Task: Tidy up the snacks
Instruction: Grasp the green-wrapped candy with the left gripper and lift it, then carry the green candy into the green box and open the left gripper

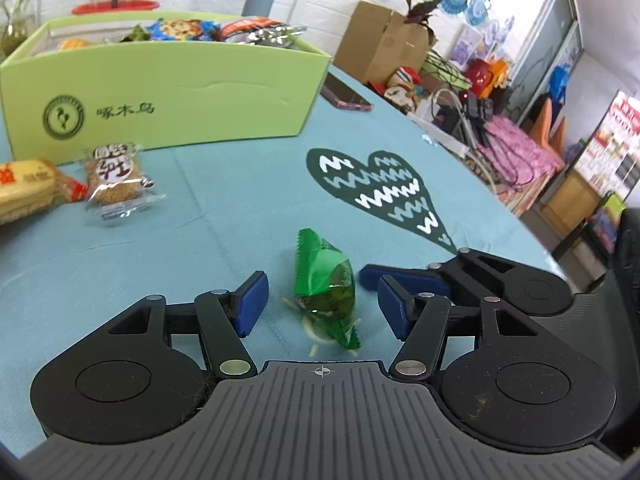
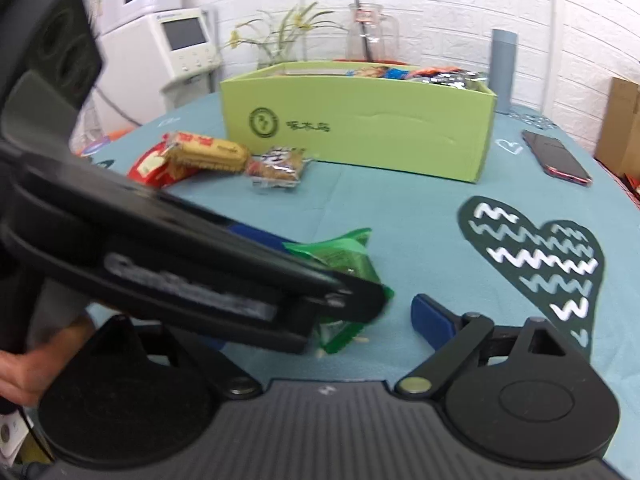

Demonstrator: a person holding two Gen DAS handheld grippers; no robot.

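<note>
teal cloth with a dark heart print (image 1: 384,188) covers my table (image 1: 224,184), and a white brick wall stands behind. only my right wrist view shows the white machine with a screen (image 2: 182,46) at ten o'clock and the red packet (image 2: 150,166) under the yellow biscuit pack (image 2: 208,154); only my left wrist view shows the cardboard carton (image 1: 380,40) and clutter at two o'clock. both show the green box (image 1: 160,88) of snacks at twelve o'clock, the phone (image 1: 346,94) beside it and the clear-wrapped cookie (image 1: 114,178). the green candy packet (image 1: 326,288) lies on the cloth between the spread blue pads of my left gripper (image 1: 322,306), touching neither. my right gripper (image 1: 404,276) is released too, sitting at three o'clock of the packet, its one visible pad (image 2: 434,320) just beside it; my left tool crosses that view and hides the other pad.
</note>
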